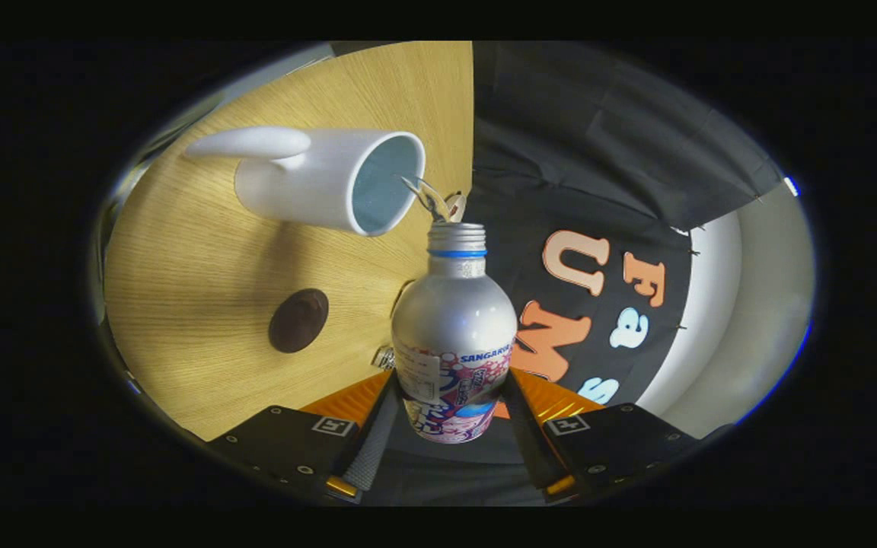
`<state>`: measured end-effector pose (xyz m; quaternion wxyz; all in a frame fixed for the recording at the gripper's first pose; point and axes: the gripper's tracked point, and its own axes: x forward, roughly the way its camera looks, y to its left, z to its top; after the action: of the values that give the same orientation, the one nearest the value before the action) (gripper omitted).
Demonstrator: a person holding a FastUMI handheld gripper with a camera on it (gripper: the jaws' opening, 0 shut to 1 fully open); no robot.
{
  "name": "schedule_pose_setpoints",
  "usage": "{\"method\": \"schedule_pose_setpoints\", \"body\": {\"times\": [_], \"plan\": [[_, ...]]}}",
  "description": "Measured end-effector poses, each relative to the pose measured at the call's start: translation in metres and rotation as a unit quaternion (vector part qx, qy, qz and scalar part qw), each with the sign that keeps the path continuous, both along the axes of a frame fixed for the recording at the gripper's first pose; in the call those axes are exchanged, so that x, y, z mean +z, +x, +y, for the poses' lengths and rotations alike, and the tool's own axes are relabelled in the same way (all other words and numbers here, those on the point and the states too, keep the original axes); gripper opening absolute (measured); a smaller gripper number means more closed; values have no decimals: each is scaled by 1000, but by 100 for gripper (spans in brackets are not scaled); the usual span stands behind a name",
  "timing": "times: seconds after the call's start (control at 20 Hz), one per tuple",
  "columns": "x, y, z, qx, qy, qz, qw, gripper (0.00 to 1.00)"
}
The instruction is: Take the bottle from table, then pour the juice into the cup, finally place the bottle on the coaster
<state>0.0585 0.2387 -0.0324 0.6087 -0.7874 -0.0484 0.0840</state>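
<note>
- Silver metal bottle with a blue neck ring and a printed label [454, 335] sitting squarely between the two fingers of the tongs [450, 415], lower body pinched on both sides, threaded uncapped mouth pointing away from the camera.
- Tongs closed to the bottle's width, both fingers [377, 434] pressing against the labelled part; bottle base sunk down between them.
- Whole scene rolled sideways in the gripper view, so bottle and tongs tipped over relative to the desk.
- Thin clear stream of liquid [425, 196] leaving the bottle mouth and reaching the rim of the cup.
- White ceramic cup with a curved handle [317, 183] just beyond the bottle mouth, standing on the desk, open mouth facing the bottle, pale interior visible; bottle mouth close to the cup rim but not touching it.
- Dark brown round coaster [298, 320] lying flat on the desk, beside the bottle's body and well apart from the cup.
- Light wood-grain desk [202, 289] carrying cup and coaster, ending at a straight edge just past the bottle neck.
- Black cloth booth wall [598, 152] beyond that edge.
</note>
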Motion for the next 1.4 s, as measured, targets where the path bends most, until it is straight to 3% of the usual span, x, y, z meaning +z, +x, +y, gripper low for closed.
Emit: {"method": "schedule_pose_setpoints", "body": {"times": [1.4], "plan": [[13, 0, 11, 8, -47, -10, 999, 76]]}}
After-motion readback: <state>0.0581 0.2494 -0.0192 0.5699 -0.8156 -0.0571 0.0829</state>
